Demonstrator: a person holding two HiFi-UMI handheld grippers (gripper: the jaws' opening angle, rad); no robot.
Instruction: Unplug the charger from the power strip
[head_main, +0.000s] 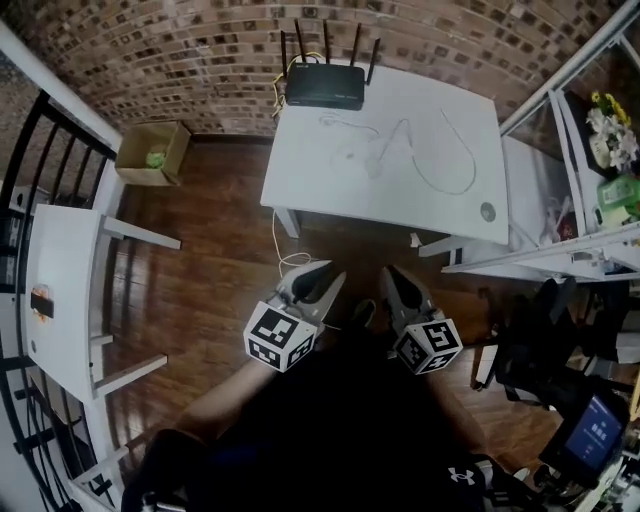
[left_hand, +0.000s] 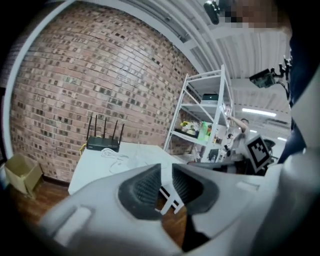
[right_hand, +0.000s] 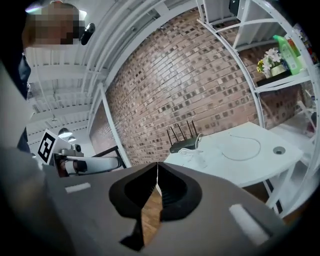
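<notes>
Adjoining brick wall (head_main: 200, 40), white table (head_main: 305, 170).

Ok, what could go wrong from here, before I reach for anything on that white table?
1. A loose cord drops from the white table and loops on the floor just ahead of the left gripper. It could snag a foot or a jaw.
2. The white cable barely shows against the tabletop, so the wrong part might get grabbed.
3. The right gripper is shut and must open before gripping anything.
</notes>
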